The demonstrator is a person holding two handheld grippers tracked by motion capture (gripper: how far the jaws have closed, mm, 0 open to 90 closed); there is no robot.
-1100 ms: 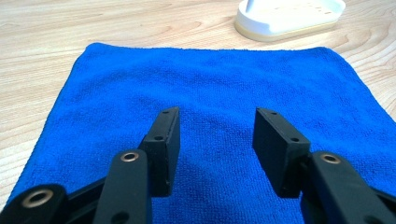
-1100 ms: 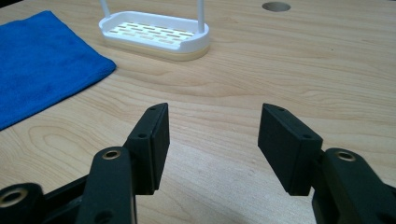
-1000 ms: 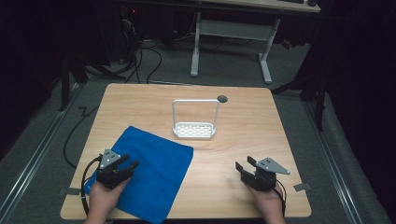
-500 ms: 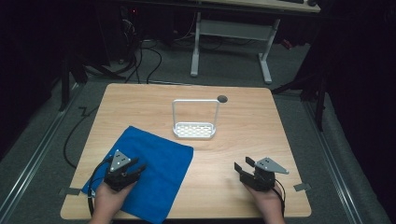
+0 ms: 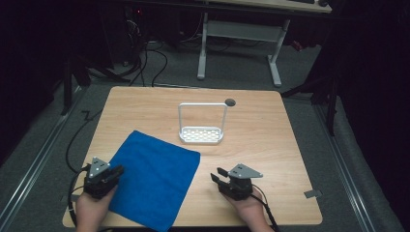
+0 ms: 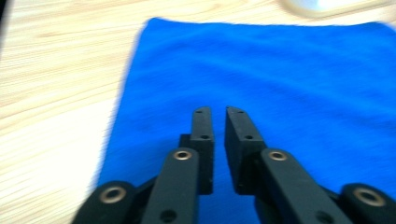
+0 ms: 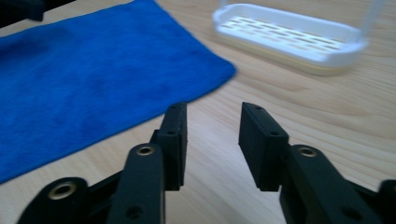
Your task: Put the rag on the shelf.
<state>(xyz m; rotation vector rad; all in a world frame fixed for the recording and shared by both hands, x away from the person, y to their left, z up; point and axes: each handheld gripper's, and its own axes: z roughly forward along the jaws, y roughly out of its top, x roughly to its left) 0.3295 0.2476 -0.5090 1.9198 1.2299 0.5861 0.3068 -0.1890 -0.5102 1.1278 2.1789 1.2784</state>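
L gripper (image 6: 218, 114), jaws just closing to a slit w/ nothing pinched, hovers over blue cloth (image 5: 154, 179) at table's (image 5: 270, 135) near-left; R gripper (image 7: 212, 112), half-spread after closing, faces cloth's edge, likely lining up to grab it.

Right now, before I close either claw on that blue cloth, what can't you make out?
- Blue cloth: near corner cut off by the high view's bottom edge.
- Left claw: whether its tips touch the cloth, hidden by its own jaws.
- White rack: blurred, cropped at the left gripper view's top edge.
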